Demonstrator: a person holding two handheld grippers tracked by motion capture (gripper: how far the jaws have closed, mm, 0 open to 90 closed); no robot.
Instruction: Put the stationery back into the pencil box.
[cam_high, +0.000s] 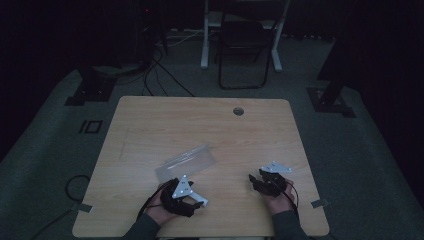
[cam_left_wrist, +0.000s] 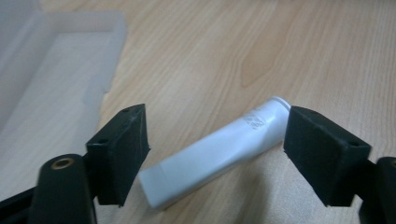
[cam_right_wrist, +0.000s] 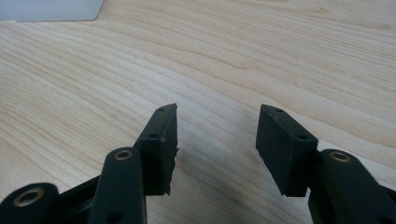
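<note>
A small white tube (cam_left_wrist: 219, 151) is lying flat on the wooden table (cam_high: 150, 125), slanting between the jaws of my left gripper (cam_left_wrist: 217, 140). I am holding those jaws wide around it: the tube's capped end is sitting right against the right-hand pad, though I cannot tell whether it is touching, and the flat end is lying just clear of the other pad. Just beside it, a clear plastic box (cam_left_wrist: 51, 79) is resting on the table. Well apart, I am holding my right gripper (cam_right_wrist: 217, 140) low over bare wood, its jaws standing about half open with nothing between them.
</note>
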